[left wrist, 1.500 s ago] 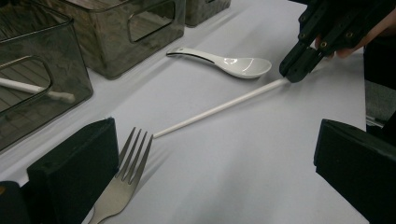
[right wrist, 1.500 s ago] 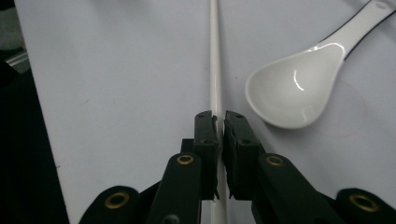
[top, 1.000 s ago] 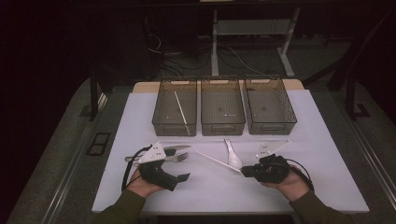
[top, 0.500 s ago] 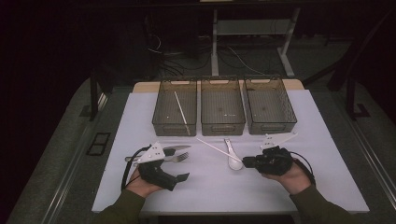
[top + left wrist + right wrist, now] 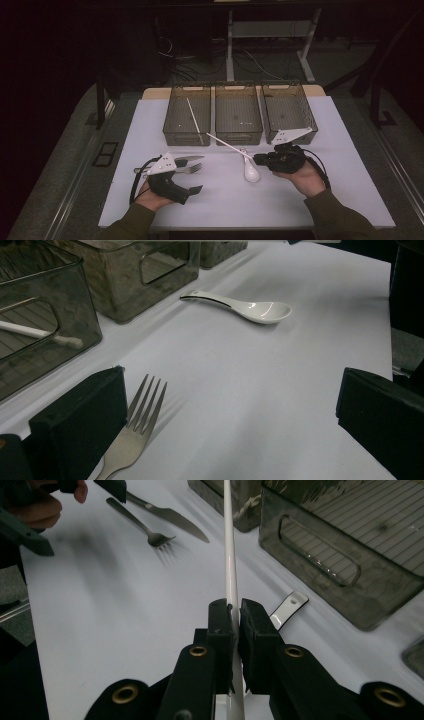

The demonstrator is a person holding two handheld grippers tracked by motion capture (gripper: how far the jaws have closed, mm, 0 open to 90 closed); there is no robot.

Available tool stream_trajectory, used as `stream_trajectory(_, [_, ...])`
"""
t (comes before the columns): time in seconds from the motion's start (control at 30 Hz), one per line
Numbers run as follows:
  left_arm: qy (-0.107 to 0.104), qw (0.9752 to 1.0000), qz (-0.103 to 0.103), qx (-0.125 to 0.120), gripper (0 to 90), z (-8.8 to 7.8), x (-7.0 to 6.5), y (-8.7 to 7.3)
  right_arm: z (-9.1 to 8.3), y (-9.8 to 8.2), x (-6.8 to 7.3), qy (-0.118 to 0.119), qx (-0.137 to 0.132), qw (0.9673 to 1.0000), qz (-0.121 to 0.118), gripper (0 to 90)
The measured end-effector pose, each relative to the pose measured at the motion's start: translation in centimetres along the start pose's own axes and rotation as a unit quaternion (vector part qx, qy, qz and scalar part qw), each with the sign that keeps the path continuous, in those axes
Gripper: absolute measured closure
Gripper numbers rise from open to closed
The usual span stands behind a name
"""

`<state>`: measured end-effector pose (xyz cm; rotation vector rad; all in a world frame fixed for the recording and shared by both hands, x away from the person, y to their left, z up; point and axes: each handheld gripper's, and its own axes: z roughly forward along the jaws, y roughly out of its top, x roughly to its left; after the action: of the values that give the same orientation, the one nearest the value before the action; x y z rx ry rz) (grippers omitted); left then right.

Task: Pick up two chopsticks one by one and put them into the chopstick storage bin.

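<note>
1. We see the right gripper [image 5: 258, 159] clamped on a thin white chopstick [image 5: 225, 142], its jaws pinched tight around one end.
2. The chopstick is slim, glossy and straight, slanting up off the desk [image 5: 320, 200] toward the middle bin [image 5: 238, 114] near the far edge.
3. A white spoon [image 5: 250, 170] lies just beside those jaws.
4. The left gripper [image 5: 192, 190] gapes wide near the front edge, a fork [image 5: 132, 435] lying beside one jaw.

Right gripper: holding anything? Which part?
Yes. The right gripper is shut on a white chopstick, clamped near one end, the rest pointing away. The left gripper is open and holds nothing.
</note>
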<state>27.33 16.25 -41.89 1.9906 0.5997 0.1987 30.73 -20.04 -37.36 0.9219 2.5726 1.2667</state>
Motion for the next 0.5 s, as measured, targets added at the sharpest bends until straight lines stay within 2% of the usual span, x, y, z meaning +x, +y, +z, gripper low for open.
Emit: stream_trajectory(0.5, [-0.005, 1.0000, 0.000, 0.003, 0.0, 0.3, 0.0, 0.0, 1.5, 3.2, -1.5, -0.021, -0.015, 0.9996, 0.011, 83.9])
